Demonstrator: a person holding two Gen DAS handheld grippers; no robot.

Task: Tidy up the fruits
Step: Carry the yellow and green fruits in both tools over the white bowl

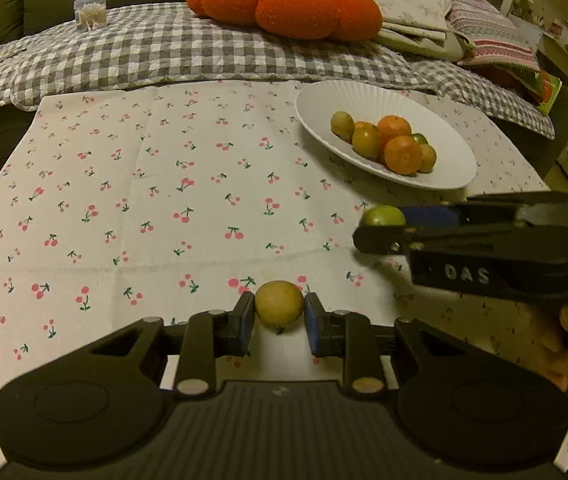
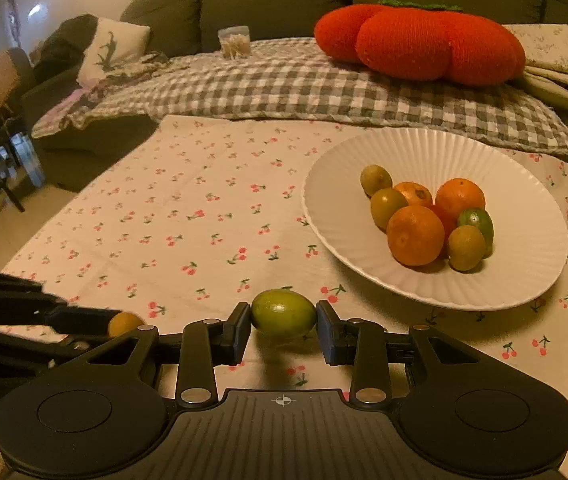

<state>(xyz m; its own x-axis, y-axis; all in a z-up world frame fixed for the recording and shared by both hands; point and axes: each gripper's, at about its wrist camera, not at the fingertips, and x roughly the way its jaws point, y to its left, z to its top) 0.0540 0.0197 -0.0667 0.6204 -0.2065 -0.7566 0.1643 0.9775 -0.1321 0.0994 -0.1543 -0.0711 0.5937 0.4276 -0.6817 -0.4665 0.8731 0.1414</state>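
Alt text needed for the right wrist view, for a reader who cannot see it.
The right gripper pinches a green fruit just above a cherry-print tablecloth. To its right a white plate holds oranges and small yellow-green fruits; at far left the left gripper holds a yellow fruit.

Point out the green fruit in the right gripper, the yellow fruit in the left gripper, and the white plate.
green fruit (image 2: 283, 314), right wrist view, middle of its skin.
yellow fruit (image 1: 278, 303), left wrist view, its centre.
white plate (image 2: 423, 152), right wrist view, bare far rim.
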